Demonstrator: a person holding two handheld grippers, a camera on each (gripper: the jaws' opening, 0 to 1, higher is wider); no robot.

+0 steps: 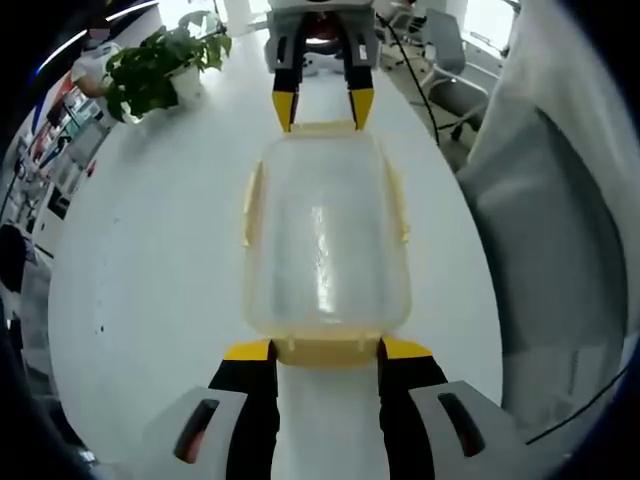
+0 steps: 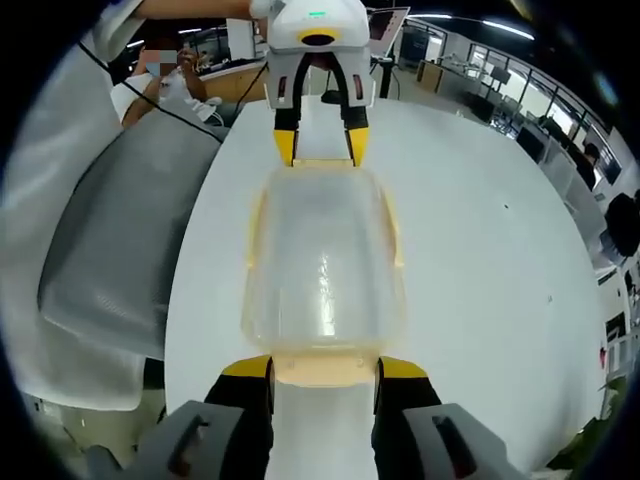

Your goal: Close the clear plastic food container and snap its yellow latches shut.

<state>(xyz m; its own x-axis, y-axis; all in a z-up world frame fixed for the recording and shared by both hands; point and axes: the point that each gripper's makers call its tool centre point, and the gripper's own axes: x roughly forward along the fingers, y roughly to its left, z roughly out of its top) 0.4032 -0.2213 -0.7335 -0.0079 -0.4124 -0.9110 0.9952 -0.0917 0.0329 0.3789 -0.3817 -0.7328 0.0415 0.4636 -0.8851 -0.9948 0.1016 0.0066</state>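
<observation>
- Centrally on the white worktop (image 1: 150, 270) lies the clear plastic food container (image 1: 325, 240), lid already down, its long axis running from 6 to 12 o'clock in both views; yellow latches edge its rim
- At 6 o'clock in the left gripper view the left hand-held gripper (image 1: 328, 349) stands spread, a yellow tip at each side of the near end latch (image 1: 328, 350); it looks touching, but real pressure I cannot tell
- At 6 o'clock in the right gripper view the right hand-held gripper (image 2: 325, 368) is likewise spread about its own end latch (image 2: 325, 370); so the two tools face each other across the box
- Judged step: snapping the end latches; press both ends together and evenly, so the box does not slide or tip; then check the side latches (image 1: 252, 205)
- Room: open worktop at 9 o'clock in the left gripper view, a potted plant (image 1: 160, 65) well apart at 10; the worktop edge and a grey chair (image 1: 545, 240) lie near at 3
</observation>
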